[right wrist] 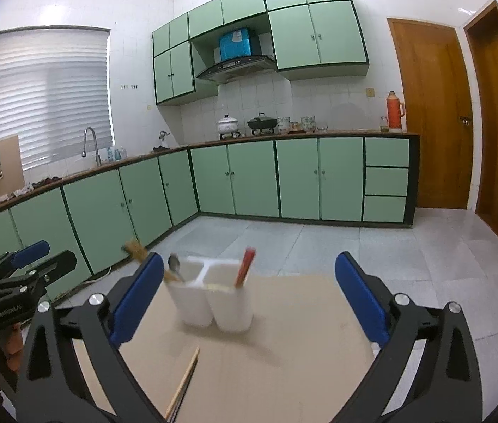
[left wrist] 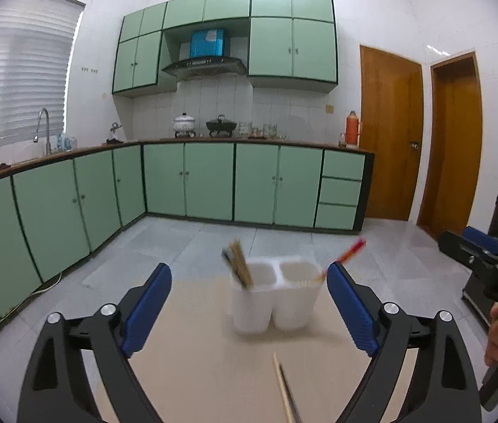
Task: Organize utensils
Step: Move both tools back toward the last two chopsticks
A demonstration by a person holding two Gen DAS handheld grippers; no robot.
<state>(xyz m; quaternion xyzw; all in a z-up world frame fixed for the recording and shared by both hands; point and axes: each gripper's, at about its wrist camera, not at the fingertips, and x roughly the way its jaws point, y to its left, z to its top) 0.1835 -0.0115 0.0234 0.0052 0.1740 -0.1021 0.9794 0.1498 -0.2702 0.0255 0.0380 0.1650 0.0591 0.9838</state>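
White 2-compartment holder (left wrist: 273, 299), utensils upright inside, chopsticks (left wrist: 284, 387) probably, on table

The right gripper (right wrist: 249, 296) is hanging over the tan table (right wrist: 302, 335) with its blue pads wide apart and nothing between them. Ahead, a white two-compartment holder (right wrist: 213, 306) is standing upright, holding a spoon (right wrist: 175, 266) on the left and red chopsticks (right wrist: 245, 264) on the right. A pale chopstick pair (right wrist: 183, 384) is lying near the front edge, and the left gripper (right wrist: 26, 257) is showing at the left margin.
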